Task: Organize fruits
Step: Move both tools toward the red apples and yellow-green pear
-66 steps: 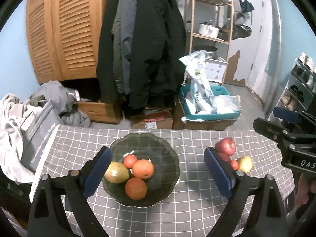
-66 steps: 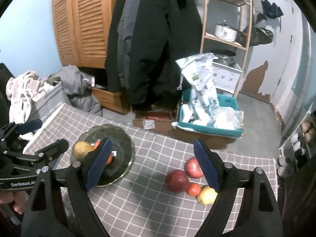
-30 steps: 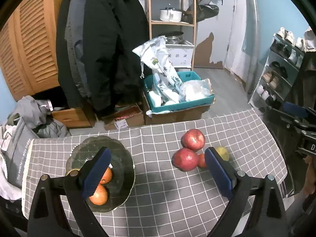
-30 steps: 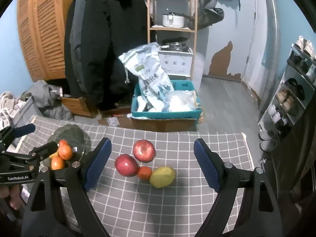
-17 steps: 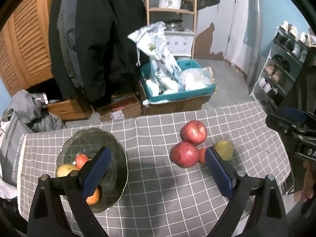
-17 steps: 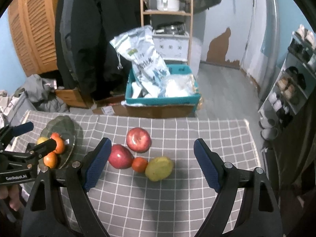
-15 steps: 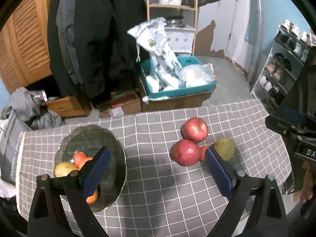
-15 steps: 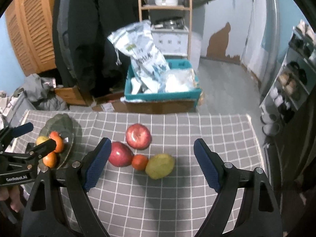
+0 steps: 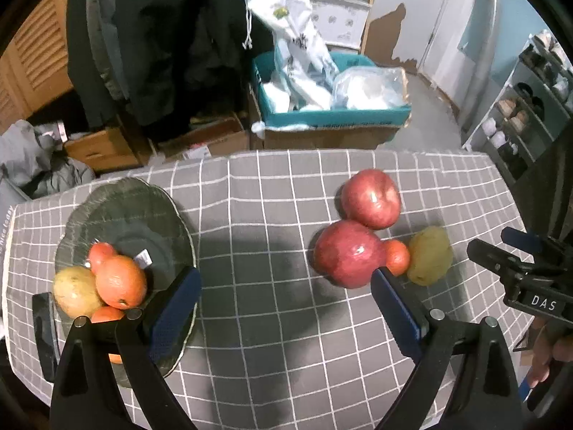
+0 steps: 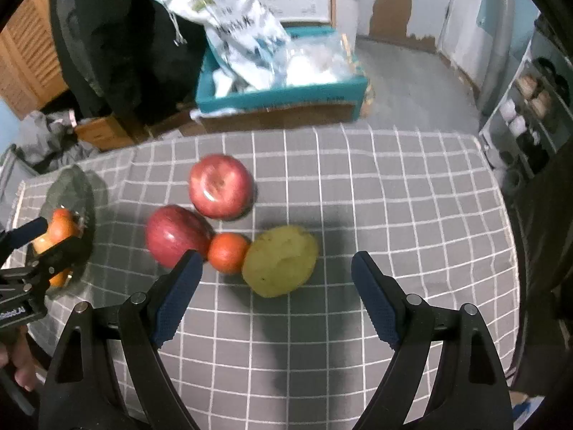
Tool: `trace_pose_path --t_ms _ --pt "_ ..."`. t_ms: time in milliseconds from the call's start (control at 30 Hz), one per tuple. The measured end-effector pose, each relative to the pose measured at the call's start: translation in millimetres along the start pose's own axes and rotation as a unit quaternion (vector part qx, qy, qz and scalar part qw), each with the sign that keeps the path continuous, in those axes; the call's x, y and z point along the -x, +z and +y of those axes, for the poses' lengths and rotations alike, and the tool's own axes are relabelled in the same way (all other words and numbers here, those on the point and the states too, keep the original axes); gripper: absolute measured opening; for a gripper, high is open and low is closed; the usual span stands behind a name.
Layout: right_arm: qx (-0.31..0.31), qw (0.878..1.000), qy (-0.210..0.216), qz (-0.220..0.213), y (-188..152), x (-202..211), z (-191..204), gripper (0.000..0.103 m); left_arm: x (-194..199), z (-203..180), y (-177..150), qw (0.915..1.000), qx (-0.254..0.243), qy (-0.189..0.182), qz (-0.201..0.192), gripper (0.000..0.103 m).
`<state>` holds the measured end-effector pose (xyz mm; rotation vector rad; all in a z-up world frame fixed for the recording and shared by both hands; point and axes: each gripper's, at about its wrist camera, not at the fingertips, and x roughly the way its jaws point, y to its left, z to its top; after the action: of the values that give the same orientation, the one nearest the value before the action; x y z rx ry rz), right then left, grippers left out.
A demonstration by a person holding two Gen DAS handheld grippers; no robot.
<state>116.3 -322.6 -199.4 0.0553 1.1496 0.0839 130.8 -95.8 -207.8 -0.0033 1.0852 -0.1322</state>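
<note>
Two red apples (image 9: 370, 200) (image 9: 349, 253), a small orange fruit (image 9: 395, 257) and a yellow-green fruit (image 9: 429, 259) lie together on the grey checked tablecloth. In the right wrist view they are the far apple (image 10: 220, 186), the near apple (image 10: 175, 235), the small orange fruit (image 10: 227, 252) and the yellow-green fruit (image 10: 281, 266). A dark glass plate (image 9: 143, 211) at the left holds oranges (image 9: 121, 281) and a yellow fruit (image 9: 75, 292). My left gripper (image 9: 284, 299) is open above the cloth between plate and apples. My right gripper (image 10: 274, 285) is open just before the yellow-green fruit.
The table's far edge drops to a floor with a teal box of bags (image 9: 333, 100), cardboard boxes (image 9: 104, 148) and hanging coats (image 9: 161, 36). A shoe rack (image 9: 530, 107) stands at the right. The plate (image 10: 77, 188) shows at the left in the right wrist view.
Both grippers have come lower and closer to the table. The fruit cluster now looms larger, and the right gripper has centred on the yellow-green fruit. Both stay open.
</note>
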Motion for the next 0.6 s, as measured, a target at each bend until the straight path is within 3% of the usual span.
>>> trace_pose_path --t_ms 233,600 --pt "0.008 0.999 -0.001 0.037 -7.0 -36.8 -2.3 0.084 -25.3 -3.8 -1.8 0.9998 -0.004 -0.002 0.022 0.097" --pt "0.05 0.997 0.008 0.056 -15.4 -68.0 1.9 0.084 -55.2 -6.1 -5.5 0.9988 -0.007 -0.005 0.049 0.097"
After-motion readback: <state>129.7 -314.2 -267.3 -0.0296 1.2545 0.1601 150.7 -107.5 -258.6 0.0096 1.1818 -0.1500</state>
